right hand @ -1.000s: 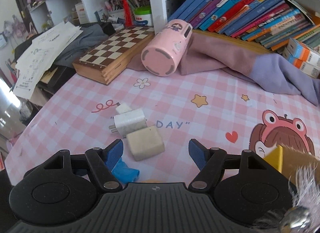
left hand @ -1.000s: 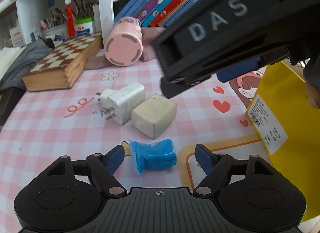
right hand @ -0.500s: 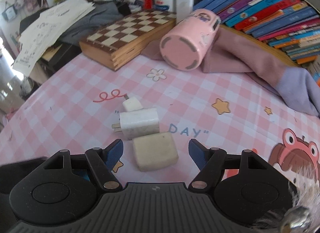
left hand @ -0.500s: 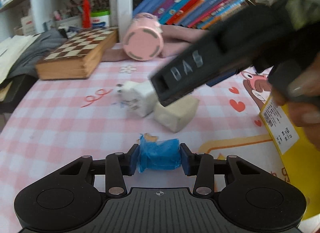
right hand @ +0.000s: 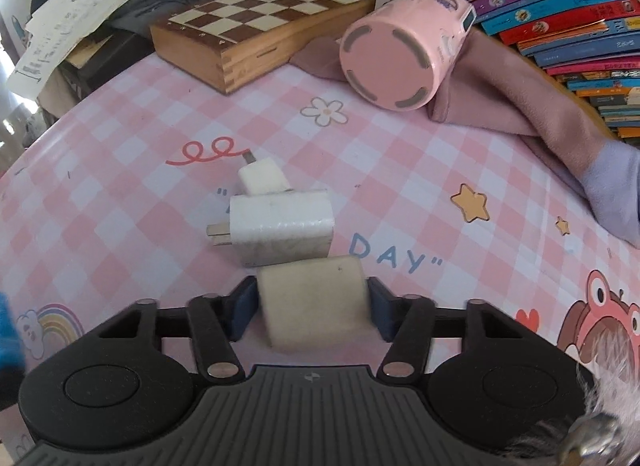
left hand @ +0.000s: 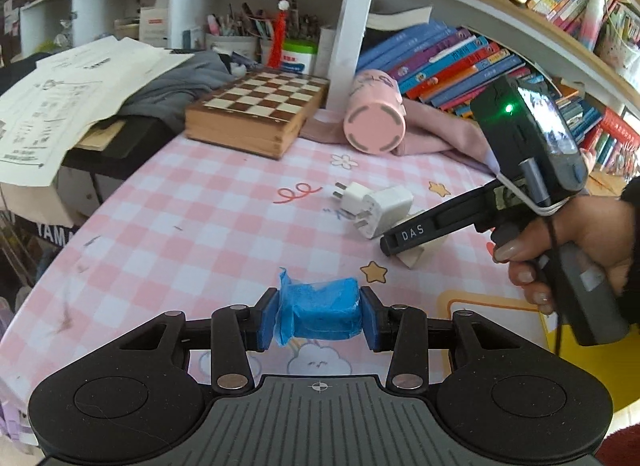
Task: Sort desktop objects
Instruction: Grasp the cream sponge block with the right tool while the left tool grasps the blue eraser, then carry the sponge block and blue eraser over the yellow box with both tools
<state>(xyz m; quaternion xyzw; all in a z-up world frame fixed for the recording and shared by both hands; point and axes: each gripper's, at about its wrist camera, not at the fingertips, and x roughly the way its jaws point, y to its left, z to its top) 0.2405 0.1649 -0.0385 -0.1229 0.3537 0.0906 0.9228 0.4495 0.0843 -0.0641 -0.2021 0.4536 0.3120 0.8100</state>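
A block wrapped in blue tape (left hand: 320,308) is clamped between the pads of my left gripper (left hand: 320,318) and hangs a little above the pink checked tablecloth (left hand: 208,225). My right gripper (right hand: 314,310) points down over a cream block (right hand: 314,302); its jaws are closing and both pads meet the block's sides. In the left wrist view, that gripper's fingers (left hand: 412,234) cover most of the cream block (left hand: 416,260). Just beyond lie a white charger (right hand: 284,227) and a small white plug (right hand: 262,179), touching each other.
A pink cup (right hand: 400,45) lies on its side on a mauve cloth (right hand: 500,93) at the back. A wooden chessboard box (right hand: 256,13) stands to its left, with papers beyond. A yellow box (left hand: 580,354) sits at the right. The table's edge curves along the left.
The left gripper shut on the blue block and lifted it off the cloth. The right gripper sank over the cream block and its jaws drew in onto it.
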